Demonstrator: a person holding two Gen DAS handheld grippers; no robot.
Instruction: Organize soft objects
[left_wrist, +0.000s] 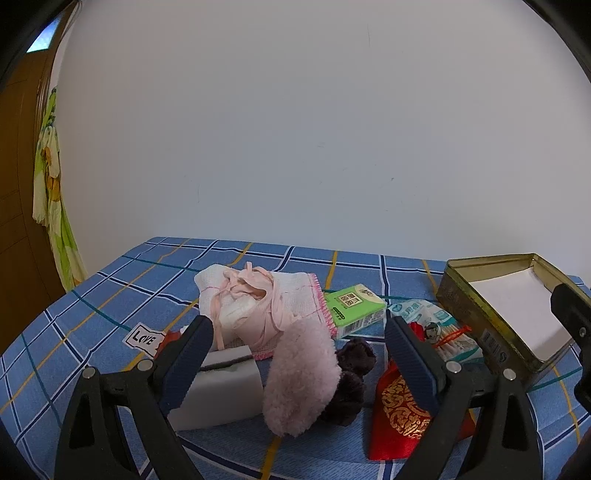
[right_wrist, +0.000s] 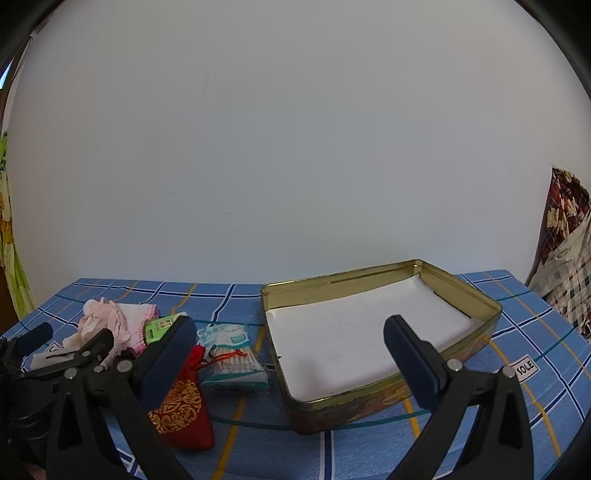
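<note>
My left gripper (left_wrist: 299, 341) is open above a fluffy pink pad (left_wrist: 301, 373) that lies beside a dark brown scrunchie (left_wrist: 351, 380). Behind them lie a white sponge block (left_wrist: 221, 391), a pink-trimmed white cloth with pale pink ballet shoes (left_wrist: 255, 302), a green tissue pack (left_wrist: 356, 308), a cotton swab bag (left_wrist: 443, 332) and a red gold-patterned pouch (left_wrist: 399, 410). My right gripper (right_wrist: 290, 341) is open and empty, just in front of an open gold tin (right_wrist: 388, 406) lined with white paper. The pouch (right_wrist: 183, 410) and swab bag (right_wrist: 232, 358) lie left of the tin.
Everything rests on a blue checked cloth (right_wrist: 535, 332) against a white wall. A wooden door and a green hanging cloth (left_wrist: 51, 206) are at far left. A patterned fabric pile (right_wrist: 569, 243) stands at far right. The left gripper's body (right_wrist: 55, 365) shows at the lower left of the right wrist view.
</note>
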